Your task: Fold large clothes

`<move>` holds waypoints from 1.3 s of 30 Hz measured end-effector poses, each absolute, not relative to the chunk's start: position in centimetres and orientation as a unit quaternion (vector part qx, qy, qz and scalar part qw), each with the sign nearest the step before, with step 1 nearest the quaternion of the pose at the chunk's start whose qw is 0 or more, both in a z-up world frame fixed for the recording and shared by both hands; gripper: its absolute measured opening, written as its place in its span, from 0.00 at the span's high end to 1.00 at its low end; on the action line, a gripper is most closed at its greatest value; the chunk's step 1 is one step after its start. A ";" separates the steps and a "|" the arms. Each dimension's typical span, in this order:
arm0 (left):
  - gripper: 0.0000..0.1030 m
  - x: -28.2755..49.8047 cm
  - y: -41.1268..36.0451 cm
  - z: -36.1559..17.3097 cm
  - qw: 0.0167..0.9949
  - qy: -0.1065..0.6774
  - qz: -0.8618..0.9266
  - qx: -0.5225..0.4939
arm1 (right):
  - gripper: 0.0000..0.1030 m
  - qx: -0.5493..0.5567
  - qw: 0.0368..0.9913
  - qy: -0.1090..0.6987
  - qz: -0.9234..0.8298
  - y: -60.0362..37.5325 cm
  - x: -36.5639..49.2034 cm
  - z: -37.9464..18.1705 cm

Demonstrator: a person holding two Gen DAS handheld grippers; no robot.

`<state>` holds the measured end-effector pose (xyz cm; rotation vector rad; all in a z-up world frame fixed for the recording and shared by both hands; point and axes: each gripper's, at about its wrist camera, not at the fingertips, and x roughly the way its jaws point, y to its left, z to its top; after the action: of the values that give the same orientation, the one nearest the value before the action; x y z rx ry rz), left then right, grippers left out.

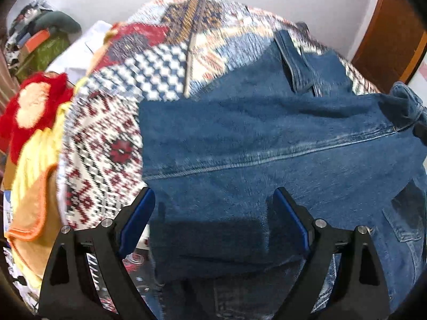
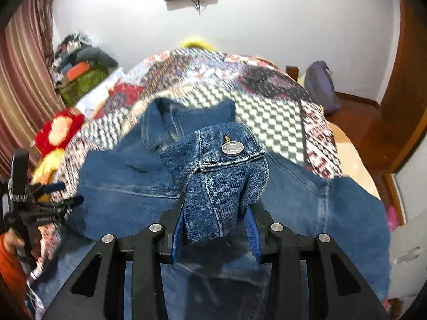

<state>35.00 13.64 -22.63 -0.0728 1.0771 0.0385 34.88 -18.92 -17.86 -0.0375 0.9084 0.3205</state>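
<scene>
We have the denim jacket [image 2: 133, 186] spread on the patterned bedspread [image 2: 267, 117]. Our right gripper [image 2: 216, 224] clamps the buttoned cuff [image 2: 226, 160]; our left gripper [image 1: 213, 213] hovers unclenched over the back panel. Carry the sleeve inward, keeping the body flat.

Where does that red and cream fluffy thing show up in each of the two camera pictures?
Left wrist view: the red fluffy thing lies at the left edge, midway up, beside the patterned bedspread.
Right wrist view: the same thing sits left of centre, smaller, at the bedspread's left border.
Shared landmark: the denim jacket spread over the bedspread.
</scene>
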 end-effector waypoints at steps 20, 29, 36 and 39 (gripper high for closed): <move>0.08 34.5 12.5 -23.4 0.854 0.520 0.016 -0.025 | 0.62 0.013 0.857 0.506 0.094 -24.4 36.1 -20.7; 0.07 36.2 9.4 -19.1 0.879 0.475 -0.038 -0.001 | 0.62 0.012 0.835 0.516 0.191 -18.5 37.9 -19.0; 0.07 38.0 7.2 -23.0 0.851 0.521 -0.062 0.004 | 0.62 -0.101 0.782 0.577 0.214 -12.6 38.1 -25.1; 0.03 37.5 6.3 -24.8 0.847 0.527 -0.060 0.028 | 0.60 -0.132 0.779 0.572 0.219 -12.1 37.6 -26.6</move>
<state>37.47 6.32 -24.84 0.0599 1.1116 -0.1272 37.64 -12.06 -26.64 -0.2850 1.2375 0.4734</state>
